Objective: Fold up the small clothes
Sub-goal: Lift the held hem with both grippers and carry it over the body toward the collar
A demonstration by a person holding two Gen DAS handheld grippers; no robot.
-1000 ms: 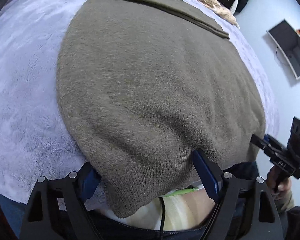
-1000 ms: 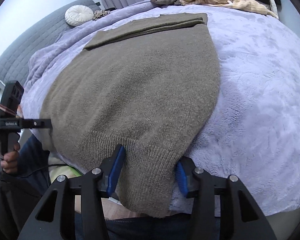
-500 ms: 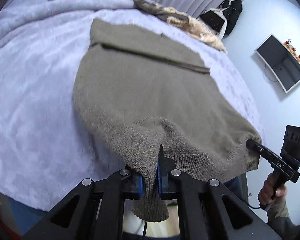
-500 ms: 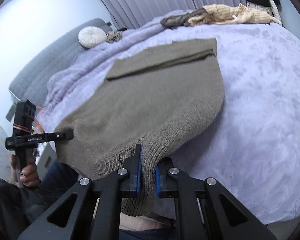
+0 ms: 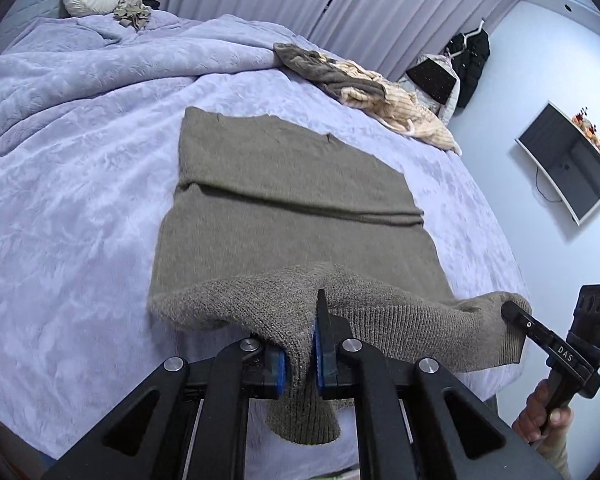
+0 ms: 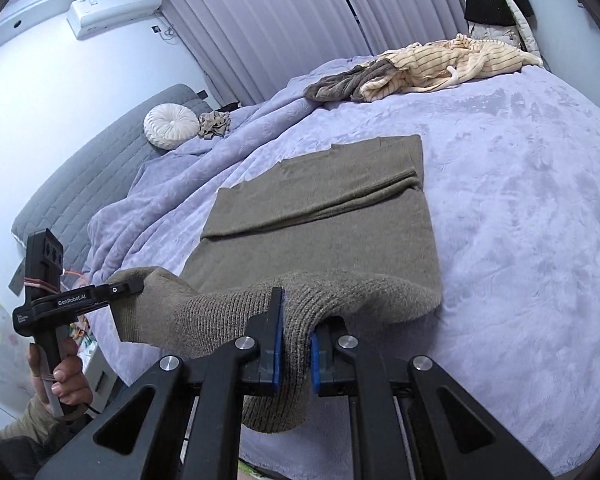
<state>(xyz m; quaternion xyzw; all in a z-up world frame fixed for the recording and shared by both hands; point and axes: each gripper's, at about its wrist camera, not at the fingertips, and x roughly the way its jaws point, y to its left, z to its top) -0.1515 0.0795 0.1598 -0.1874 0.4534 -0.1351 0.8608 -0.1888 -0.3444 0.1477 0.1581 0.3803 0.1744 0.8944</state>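
Olive sweater (image 5: 292,184) lies flat on the purple bed (image 5: 80,160), far part folded over; near hem lifted off the blanket; left gripper (image 5: 300,354) jaws clamped tight on the ribbed hem; right gripper (image 6: 294,350) jaws likewise pinched shut on the hem at the other corner — knit bunched between the blue pads; heap of striped clothes (image 6: 440,64) at the far edge; round white pillow (image 6: 170,126) by the headboard.

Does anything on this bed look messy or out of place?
The olive sweater lies tidy, its hem pinched by both grippers. What stands out is a crumpled heap of clothes at the far edge of the bed, and a small wadded tan cloth beside the round pillow.
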